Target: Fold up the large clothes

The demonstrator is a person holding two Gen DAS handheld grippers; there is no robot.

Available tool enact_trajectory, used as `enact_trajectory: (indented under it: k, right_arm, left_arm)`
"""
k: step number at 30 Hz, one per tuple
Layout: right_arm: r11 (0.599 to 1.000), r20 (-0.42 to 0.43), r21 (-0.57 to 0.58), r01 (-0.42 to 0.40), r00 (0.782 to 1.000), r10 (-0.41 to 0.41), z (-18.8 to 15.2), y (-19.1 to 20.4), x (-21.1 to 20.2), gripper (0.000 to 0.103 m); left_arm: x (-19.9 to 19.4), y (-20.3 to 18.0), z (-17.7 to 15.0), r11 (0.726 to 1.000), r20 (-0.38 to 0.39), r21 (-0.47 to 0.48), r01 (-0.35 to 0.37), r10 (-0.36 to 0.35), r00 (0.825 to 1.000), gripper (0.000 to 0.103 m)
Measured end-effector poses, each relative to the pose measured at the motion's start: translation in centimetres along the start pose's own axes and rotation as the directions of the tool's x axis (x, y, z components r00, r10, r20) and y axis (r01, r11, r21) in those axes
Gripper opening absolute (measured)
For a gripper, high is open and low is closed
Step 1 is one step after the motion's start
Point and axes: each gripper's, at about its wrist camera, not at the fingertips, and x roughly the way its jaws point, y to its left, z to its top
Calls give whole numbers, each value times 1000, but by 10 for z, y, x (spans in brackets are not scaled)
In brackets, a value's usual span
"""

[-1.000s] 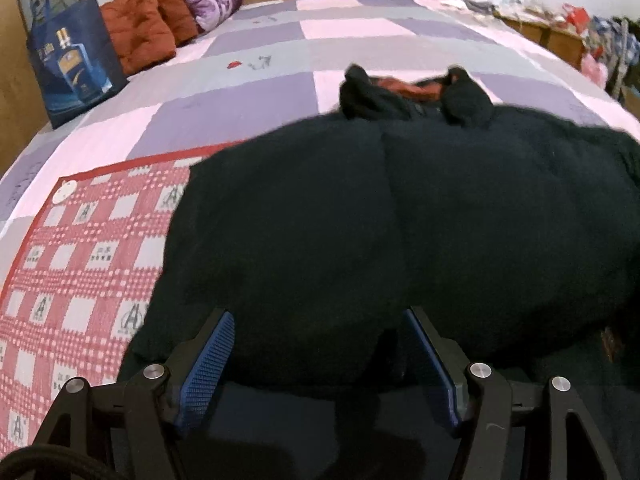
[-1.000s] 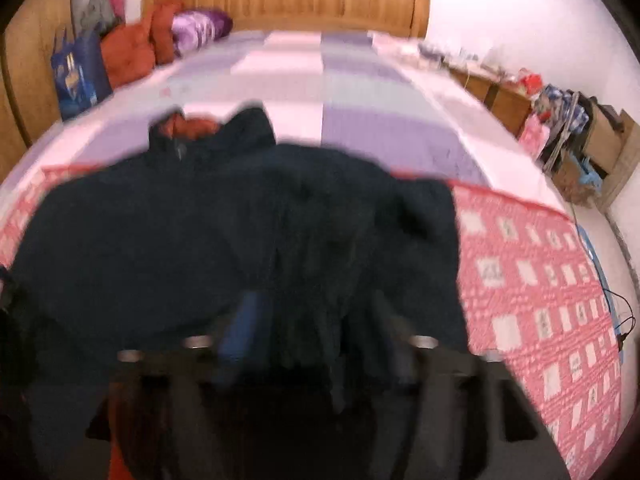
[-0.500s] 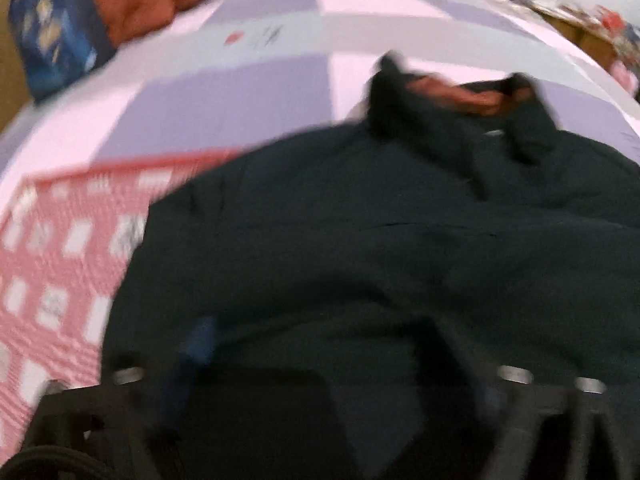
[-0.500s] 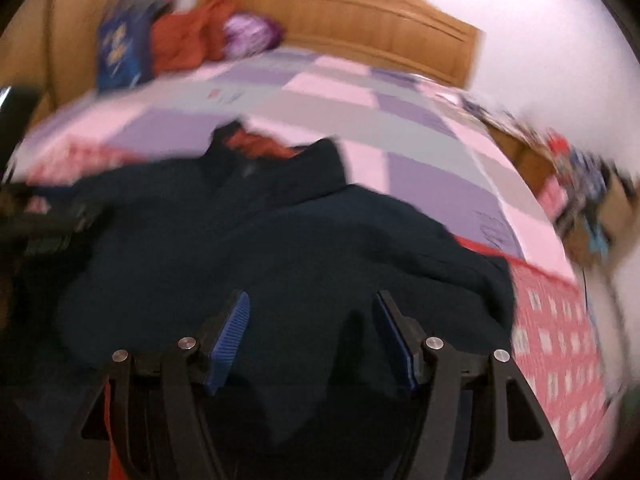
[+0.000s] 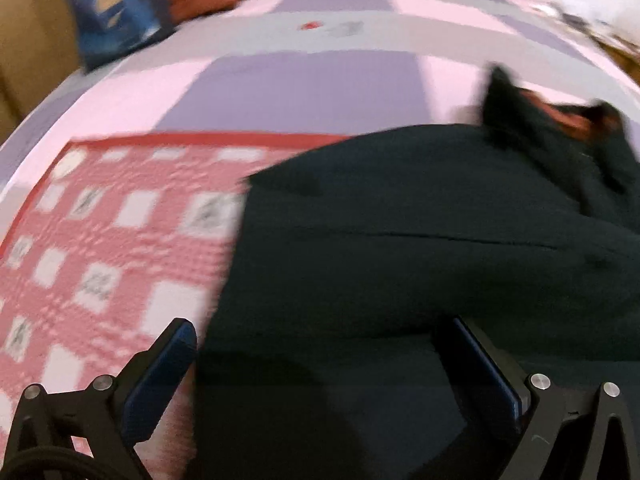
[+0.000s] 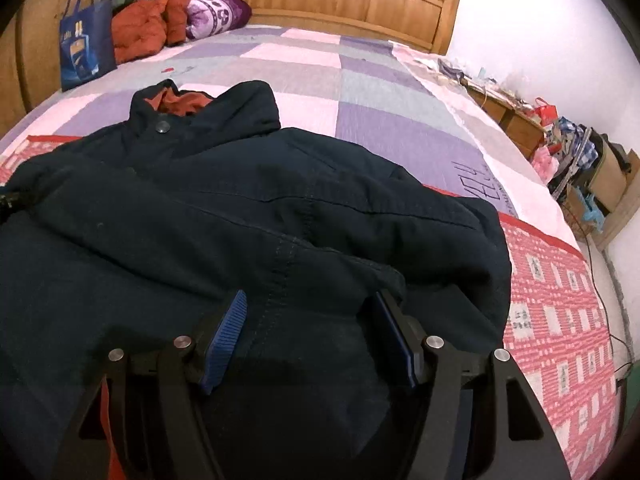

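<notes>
Bed (image 6: 400, 92) with a wooden headboard (image 6: 320, 4) fills both views, under a white wall. Its cover is a patchwork of lilac, pink and grey squares (image 5: 312, 88); nearer the cameras lies a red-and-white checked blanket (image 5: 100, 248), seen at the left of the left wrist view and at the right of the right wrist view.

Left gripper (image 5: 320, 364): jaws spread wide, blue pads (image 5: 160, 384) well apart. The left pad stands over the checked blanket and the right pad over the dark coat (image 5: 420, 248); the coat's left edge lies between them, with neither pad pressing on it. This view is blurred.

Right gripper (image 6: 312, 332): jaws part-way apart, blue pads (image 6: 224, 340) on either side of a stitched seam of the coat (image 6: 240, 216). Fabric bulges between the pads; whether they pinch it cannot be told.

Coat: dark navy, spread on the bed across blanket and patchwork, collar (image 6: 200, 112) toward the headboard with an orange lining and a snap button showing.

Surroundings, left to right in the right wrist view: blue bag (image 6: 86, 48) at the bed's edge, orange padded garment (image 6: 148, 28), purple pillow (image 6: 218, 14), then low wooden furniture with clutter (image 6: 560, 148) along the right wall. All are well apart from the coat.
</notes>
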Motion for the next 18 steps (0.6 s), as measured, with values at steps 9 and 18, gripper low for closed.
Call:
enact_trajectory:
  k: [9,18]
  right_arm:
    - [999,-87,-30,-20,996,18,23,-2,19,67]
    - [999,90,-38,-10,996,13,25,44,-56,69]
  left_arm:
    - [2,13,9,996,-53,60,-72,75,996,99]
    - [-76,-58,-10,947,96,207,247,-271,958,98]
